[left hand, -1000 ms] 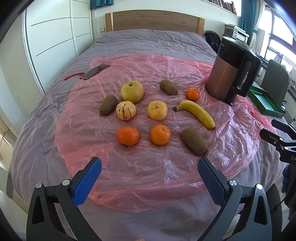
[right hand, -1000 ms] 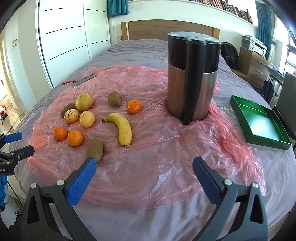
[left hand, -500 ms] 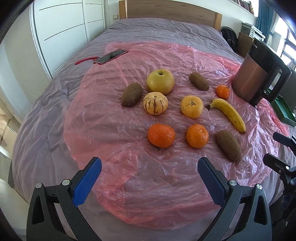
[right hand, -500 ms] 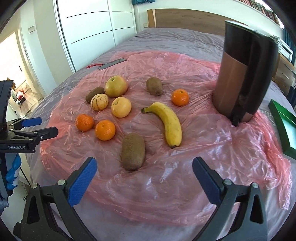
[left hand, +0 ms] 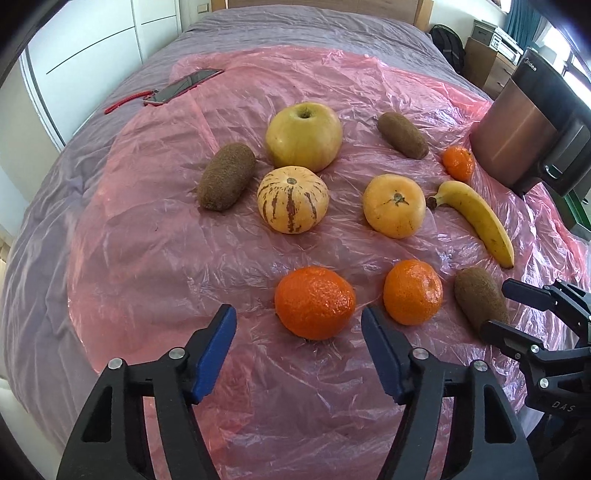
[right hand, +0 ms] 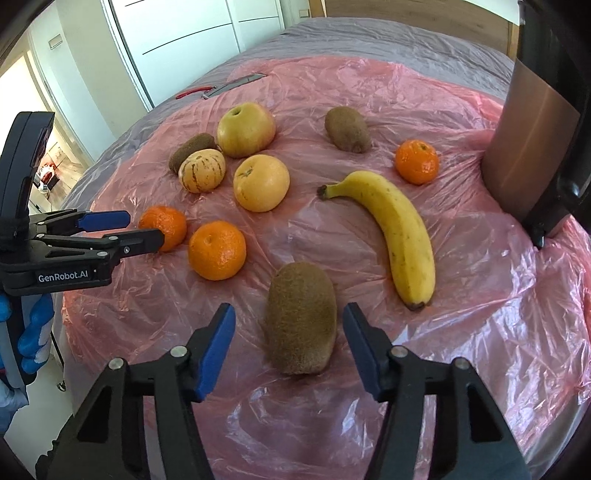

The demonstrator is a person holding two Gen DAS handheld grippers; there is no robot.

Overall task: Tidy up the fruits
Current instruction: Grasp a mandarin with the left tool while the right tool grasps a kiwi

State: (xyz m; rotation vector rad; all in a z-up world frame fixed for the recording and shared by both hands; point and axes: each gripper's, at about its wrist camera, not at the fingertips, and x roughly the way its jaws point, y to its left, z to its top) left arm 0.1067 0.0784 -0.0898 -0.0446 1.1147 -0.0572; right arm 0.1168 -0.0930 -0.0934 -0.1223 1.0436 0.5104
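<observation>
Both grippers dropped closer, jaws narrowing yet empty: left gripper (left hand: pixel 298 334) before tangerine (left hand: pixel 314 302), right gripper (right hand: pixel 289 330) flanking kiwi (right hand: pixel 301 318).

Pink see-through sheet (left hand: pixel 147 221) over a grey-purple bed (left hand: pixel 295 26). On it: three bright orange tangerines (left hand: pixel 316 302) — three fuzzy brown kiwis (right hand: pixel 301 317) too. Yellow banana (right hand: pixel 399 236) with tiny brown specks and a dark tip, pale yellow-green apple (left hand: pixel 303 136), yellow-orange citrus (left hand: pixel 393 205), and a cream melon (left hand: pixel 292 198) with brown-purple stripes. Kettle (left hand: pixel 524 136) is copper and black. Gripper pads (left hand: pixel 218 350) are blue on black frames — tray (left hand: pixel 576 216) edge is green.
</observation>
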